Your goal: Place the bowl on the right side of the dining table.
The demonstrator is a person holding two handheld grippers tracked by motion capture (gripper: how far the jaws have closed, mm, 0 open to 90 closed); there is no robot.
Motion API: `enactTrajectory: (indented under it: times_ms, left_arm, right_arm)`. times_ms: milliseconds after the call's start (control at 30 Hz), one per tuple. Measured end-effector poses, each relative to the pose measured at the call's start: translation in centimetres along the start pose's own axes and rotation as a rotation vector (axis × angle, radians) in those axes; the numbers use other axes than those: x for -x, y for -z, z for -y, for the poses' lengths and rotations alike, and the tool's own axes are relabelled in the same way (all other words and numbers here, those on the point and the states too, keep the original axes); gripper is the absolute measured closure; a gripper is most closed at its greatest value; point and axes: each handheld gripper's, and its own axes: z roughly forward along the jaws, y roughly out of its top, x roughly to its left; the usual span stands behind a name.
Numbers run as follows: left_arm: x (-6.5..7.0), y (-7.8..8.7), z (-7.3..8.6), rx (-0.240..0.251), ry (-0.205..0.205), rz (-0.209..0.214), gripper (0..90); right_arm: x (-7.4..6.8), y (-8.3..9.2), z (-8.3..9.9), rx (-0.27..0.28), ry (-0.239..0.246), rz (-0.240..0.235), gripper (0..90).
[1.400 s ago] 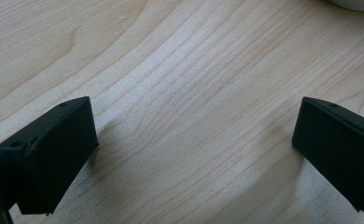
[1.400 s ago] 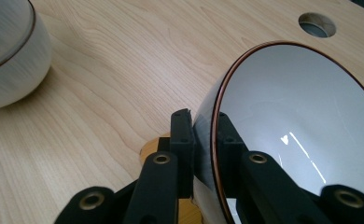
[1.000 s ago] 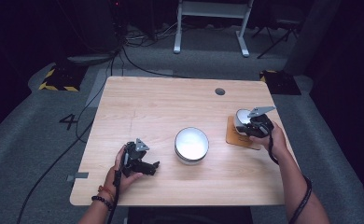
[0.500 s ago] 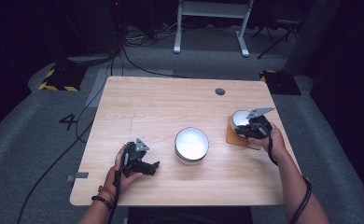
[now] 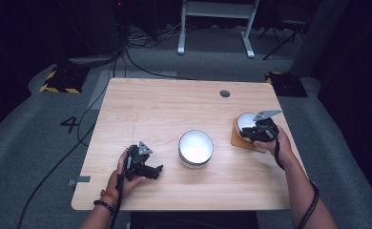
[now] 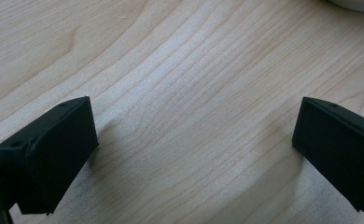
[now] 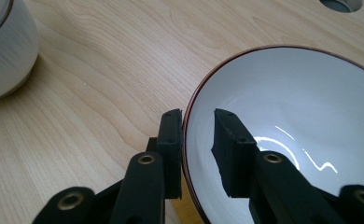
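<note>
A small white bowl (image 5: pixel 245 121) with a thin brown rim (image 7: pixel 283 140) rests on a brown wooden coaster (image 5: pixel 240 140) at the table's right side. My right gripper (image 5: pixel 258 130) (image 7: pixel 196 116) straddles its near rim, one jaw outside against the rim and one inside, with a narrow gap still showing at the inner jaw. A larger white bowl (image 5: pixel 196 148) (image 7: pixel 3 46) stands at the table's middle. My left gripper (image 5: pixel 155 171) (image 6: pixel 194 126) lies low over bare wood at the front left, wide open with nothing between its jaws.
The light wooden table (image 5: pixel 165 109) has a round cable hole (image 5: pixel 224 93) (image 7: pixel 341 4) near its far right edge. The larger bowl's edge (image 6: pixel 357 3) lies just beyond the left gripper. Cables and a desk frame (image 5: pixel 215 24) are on the floor behind.
The right gripper and the small bowl have shifted very slightly to the left. The left hand and its gripper have stayed still.
</note>
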Motion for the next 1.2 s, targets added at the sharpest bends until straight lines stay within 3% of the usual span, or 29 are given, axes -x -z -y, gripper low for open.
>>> enactTrajectory:
  times_ms: [533,1200]
  left_arm:
    - [0.0,0.0,0.0,0.001,0.0,-0.001,0.1]
    - [0.0,0.0,0.0,0.0,-0.001,0.0,0.1]
  right_arm:
    - [-0.5,2.0,-0.7,0.059,-0.013,0.014,57.9]
    - [-2.7,2.5,-2.4,0.077,0.056,-0.018,38.8]
